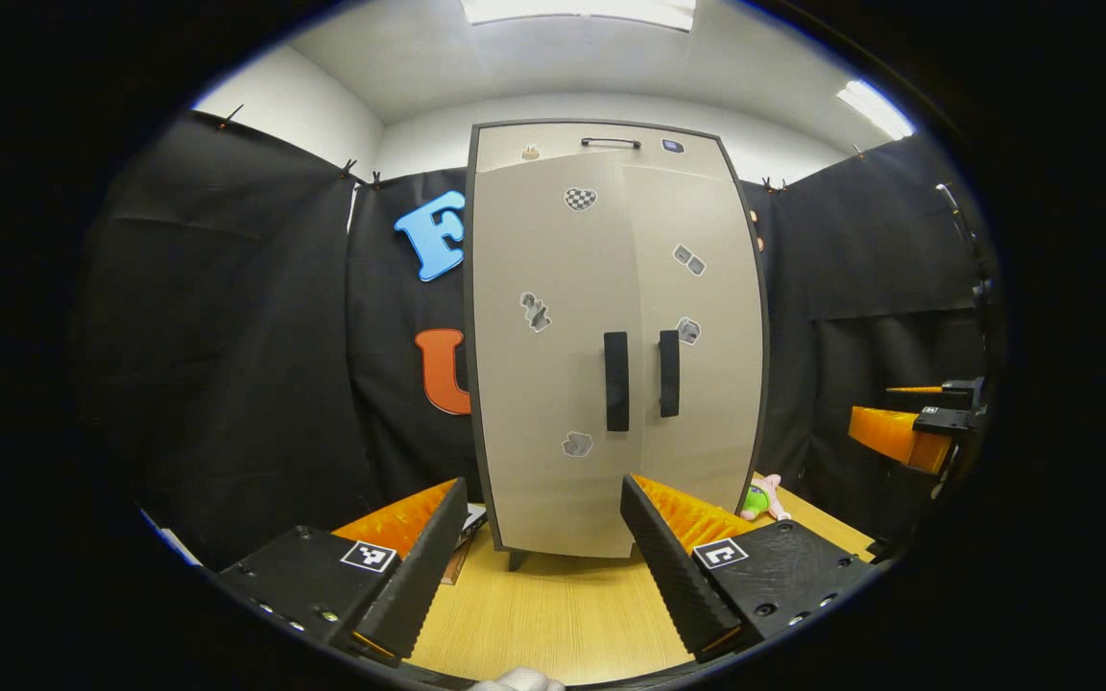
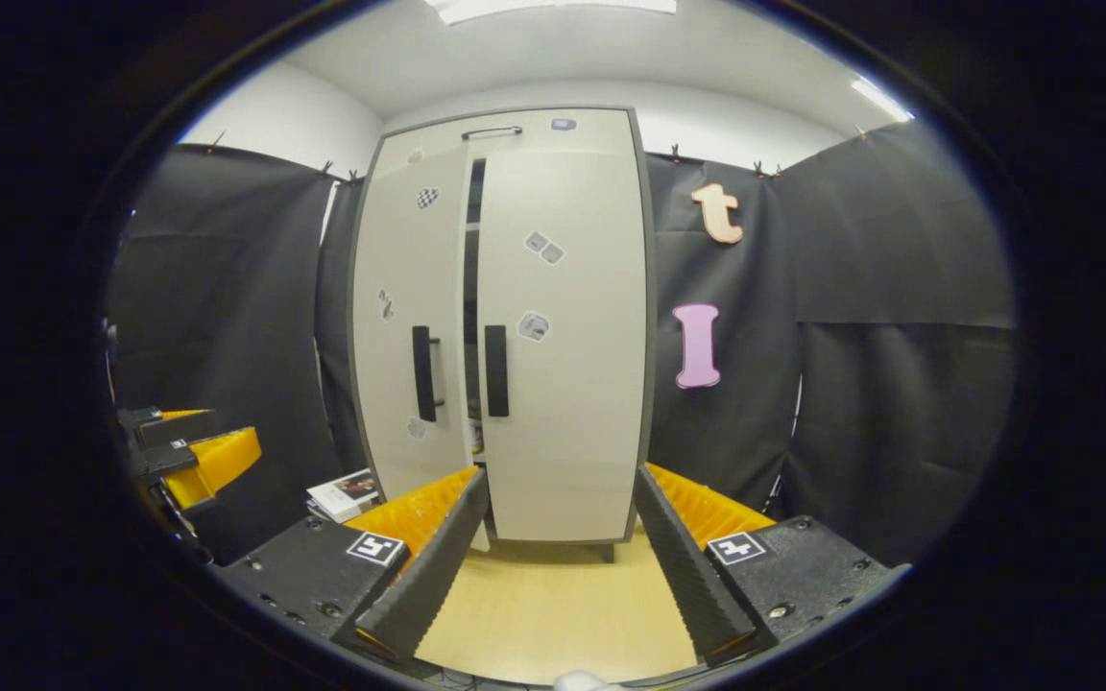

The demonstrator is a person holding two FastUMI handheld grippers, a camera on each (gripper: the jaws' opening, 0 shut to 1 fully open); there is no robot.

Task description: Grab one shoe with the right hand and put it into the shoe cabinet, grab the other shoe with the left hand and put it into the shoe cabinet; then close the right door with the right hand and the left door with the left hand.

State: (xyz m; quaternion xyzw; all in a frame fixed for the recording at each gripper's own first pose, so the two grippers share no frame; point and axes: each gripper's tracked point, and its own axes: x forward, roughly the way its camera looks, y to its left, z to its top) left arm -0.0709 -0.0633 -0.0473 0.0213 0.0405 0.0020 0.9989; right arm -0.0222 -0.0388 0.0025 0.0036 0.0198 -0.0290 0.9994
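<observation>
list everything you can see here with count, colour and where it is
shoe cabinet: 1, beige with dark frame, standing on the table's far side
doors: 2, beige; left door ajar with a dark gap, right door about flush
door handles: 2, black, upright beside the centre seam
stickers: several, grey and checkered, on both doors
table: 1, light wood, under the cabinet
plush toy: 1, green and pink, right of the cabinet's foot
booklet: 1, white, left of the cabinet
left tongs: orange and black, open, empty
right tongs: orange and black, open, empty

Shoe cabinet [image 2: 553, 336] interior hidden behind doors
</observation>
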